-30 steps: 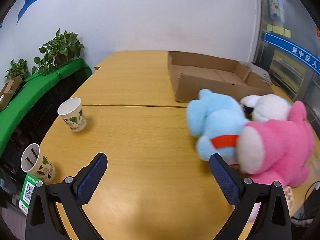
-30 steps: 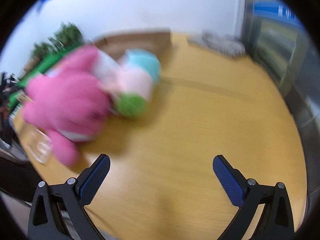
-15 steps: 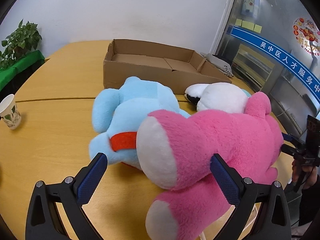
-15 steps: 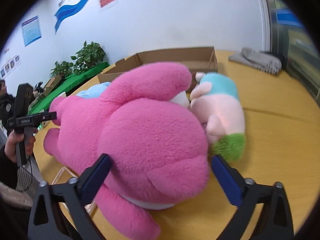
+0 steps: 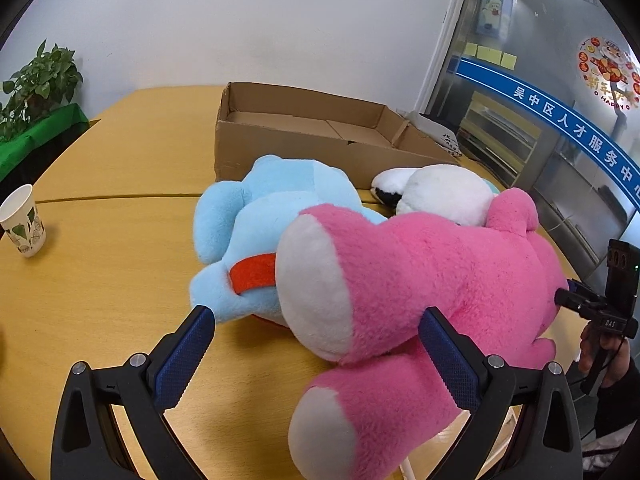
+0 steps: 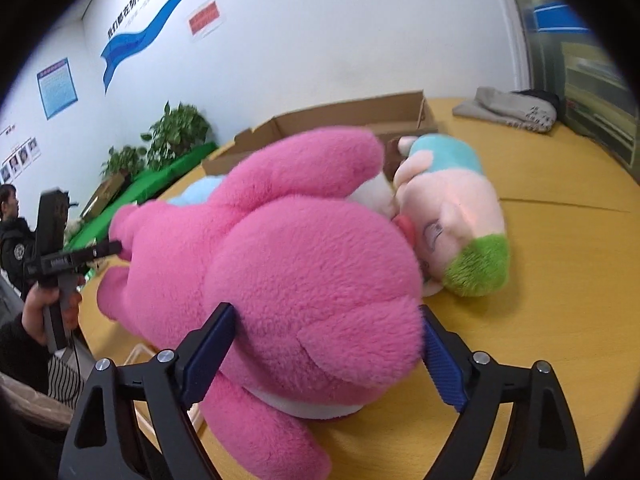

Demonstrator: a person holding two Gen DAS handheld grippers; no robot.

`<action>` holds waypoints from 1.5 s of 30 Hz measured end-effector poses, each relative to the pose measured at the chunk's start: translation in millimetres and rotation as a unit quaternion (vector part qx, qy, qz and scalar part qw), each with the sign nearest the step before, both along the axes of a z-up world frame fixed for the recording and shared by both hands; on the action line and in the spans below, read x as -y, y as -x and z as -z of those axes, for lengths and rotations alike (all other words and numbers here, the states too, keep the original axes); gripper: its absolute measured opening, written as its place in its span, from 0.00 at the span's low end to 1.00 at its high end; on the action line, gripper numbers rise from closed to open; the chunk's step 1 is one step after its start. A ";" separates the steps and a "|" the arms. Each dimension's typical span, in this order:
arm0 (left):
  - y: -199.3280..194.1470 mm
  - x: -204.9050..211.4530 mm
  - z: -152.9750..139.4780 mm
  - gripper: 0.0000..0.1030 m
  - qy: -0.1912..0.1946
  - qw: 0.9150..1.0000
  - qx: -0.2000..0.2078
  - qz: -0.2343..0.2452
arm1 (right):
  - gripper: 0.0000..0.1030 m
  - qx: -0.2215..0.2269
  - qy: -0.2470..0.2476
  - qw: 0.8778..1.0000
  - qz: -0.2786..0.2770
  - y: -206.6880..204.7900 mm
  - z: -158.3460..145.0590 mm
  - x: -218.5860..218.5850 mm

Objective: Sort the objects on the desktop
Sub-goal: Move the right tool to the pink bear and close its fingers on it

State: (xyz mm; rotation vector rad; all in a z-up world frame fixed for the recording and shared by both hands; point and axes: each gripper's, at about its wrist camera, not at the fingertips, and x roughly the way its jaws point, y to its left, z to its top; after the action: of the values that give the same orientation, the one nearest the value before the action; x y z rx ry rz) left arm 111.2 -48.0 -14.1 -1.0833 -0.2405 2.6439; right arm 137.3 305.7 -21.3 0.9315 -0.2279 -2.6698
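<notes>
Right gripper (image 6: 324, 344) straddles the head end of the pink plush bear (image 6: 280, 272), jaws spread wide, both blue pads pressed into or right against the fur; can't tell if it's actually squeezing, reads as unclenched. Left gripper (image 5: 316, 344) also spread wide: its right pad touches the bear's leg (image 5: 400, 280), its left pad hangs clear over bare tabletop, just short of the light-blue plush (image 5: 272, 216). Bear lies on its side near the front edge of the yellow wooden table (image 5: 112, 280), white foot soles facing the left wrist view. Light-blue plush with a red collar band lies directly behind it, touching. A white plush with a black patch (image 5: 436, 192) sits against the bear's far side. In the right wrist view a pale-pink plush doll with teal top and green hair (image 6: 456, 216) lies just beside the bear's head, touching or nearly so. Open cardboard box (image 5: 320, 136) stands behind the pile, low walls, flaps up, close to the light-blue plush. Paper cup with leaf print (image 5: 22, 226) stands upright at the table's left side, well apart from the toys. Grey folded cloth (image 6: 512, 108) at the far table edge. Potted plants (image 6: 176, 132) on a green-covered ledge along the white wall. Person in dark clothing (image 6: 12, 232) at the left margin.
</notes>
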 end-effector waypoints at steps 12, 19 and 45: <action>0.4 -9.5 1.4 1.00 -0.012 1.000 0.004 -0.020 | 0.89 0.031 -0.023 0.999 -0.029 13.0 -10.4 1.7; 1.2 -8.9 4.5 1.00 -0.025 0.999 0.017 -0.011 | 0.93 0.047 -0.041 0.997 -0.037 14.5 6.8 14.7; 20.8 -20.6 15.6 1.00 -0.065 0.996 0.038 0.052 | 0.98 0.116 0.013 0.992 -0.040 33.4 23.0 10.8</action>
State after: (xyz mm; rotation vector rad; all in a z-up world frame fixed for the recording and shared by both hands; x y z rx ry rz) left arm 90.4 -27.4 -29.7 -1.1243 -0.3561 2.4624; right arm 103.9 295.0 -44.4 1.2176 -0.2697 -2.4776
